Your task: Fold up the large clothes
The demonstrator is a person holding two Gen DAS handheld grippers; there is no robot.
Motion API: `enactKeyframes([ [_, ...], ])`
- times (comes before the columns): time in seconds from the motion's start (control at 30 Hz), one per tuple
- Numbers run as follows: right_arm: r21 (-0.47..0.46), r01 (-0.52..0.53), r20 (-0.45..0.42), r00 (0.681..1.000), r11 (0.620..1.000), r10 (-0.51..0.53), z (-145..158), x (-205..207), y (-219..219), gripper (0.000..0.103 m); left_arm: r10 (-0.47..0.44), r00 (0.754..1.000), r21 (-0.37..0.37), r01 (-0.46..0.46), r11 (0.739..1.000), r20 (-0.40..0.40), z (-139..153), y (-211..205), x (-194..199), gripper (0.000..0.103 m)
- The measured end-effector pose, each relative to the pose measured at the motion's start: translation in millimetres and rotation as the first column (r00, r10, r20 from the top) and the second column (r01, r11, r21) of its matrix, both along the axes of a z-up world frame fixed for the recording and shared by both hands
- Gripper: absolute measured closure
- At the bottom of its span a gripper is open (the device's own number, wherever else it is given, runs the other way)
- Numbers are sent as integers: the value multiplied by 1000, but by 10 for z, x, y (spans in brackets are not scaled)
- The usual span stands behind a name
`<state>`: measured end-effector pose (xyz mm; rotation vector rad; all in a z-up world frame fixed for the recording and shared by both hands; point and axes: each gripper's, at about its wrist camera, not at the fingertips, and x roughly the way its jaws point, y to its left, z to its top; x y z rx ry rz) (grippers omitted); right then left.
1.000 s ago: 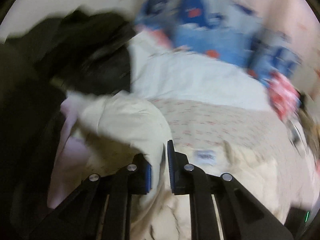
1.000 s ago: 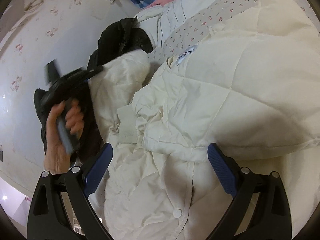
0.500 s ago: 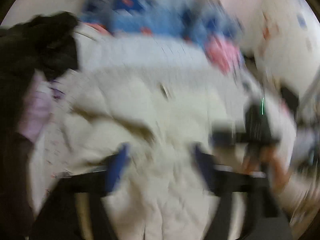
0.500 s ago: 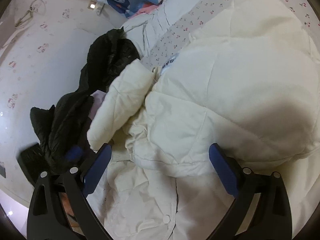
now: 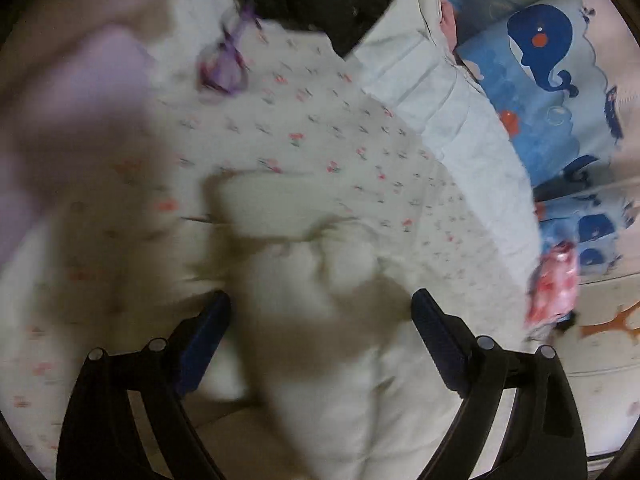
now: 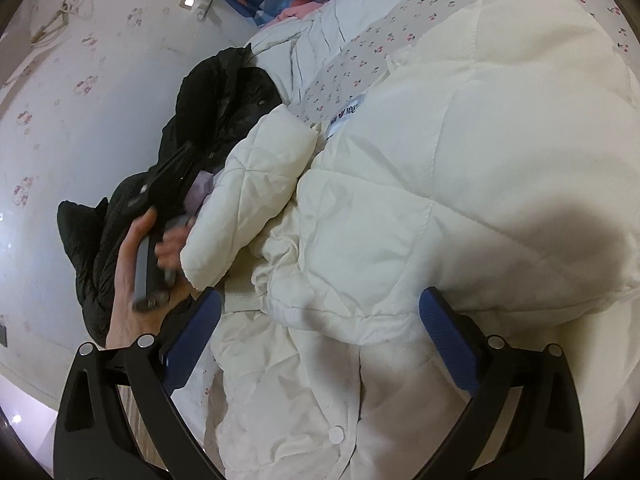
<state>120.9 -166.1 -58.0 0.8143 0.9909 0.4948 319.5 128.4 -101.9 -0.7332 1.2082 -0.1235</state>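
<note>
Cream padded jacket [image 6: 460, 168] on floral bedsheet [image 5: 320, 120], left gripper [image 5: 322, 320] opening (sleeve between), right gripper [image 6: 320, 320] wide, empty.

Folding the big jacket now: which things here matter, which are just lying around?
Job: white puffer jacket, its sleeve, left gripper, jaws opening, right gripper.

Lying about: black jacket, whale-print bedding, purple cloth.
</note>
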Motion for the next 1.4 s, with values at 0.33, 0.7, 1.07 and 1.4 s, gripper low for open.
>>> enactKeyframes([
  [0.33, 5, 60, 110, 992, 998, -60, 341, -40, -181, 7, -300, 855, 169, 251, 953, 423, 1092, -746, -554, 82],
  [0.7, 549, 186, 22, 971, 814, -237, 125, -9, -1117, 7, -628, 508, 295, 588, 753, 589, 1567, -1944, -1580, 84],
  [1.07, 406, 298, -32, 949, 864, -313, 17, 142, -1484, 7, -693, 618, 514, 484, 708, 371, 954, -1885, -1429, 40],
  [1.4, 261, 218, -63, 976, 940, -209, -248, 773, -1184, 6, -427, 796, 342, 295, 892, 429, 705, -590, -1329, 30],
])
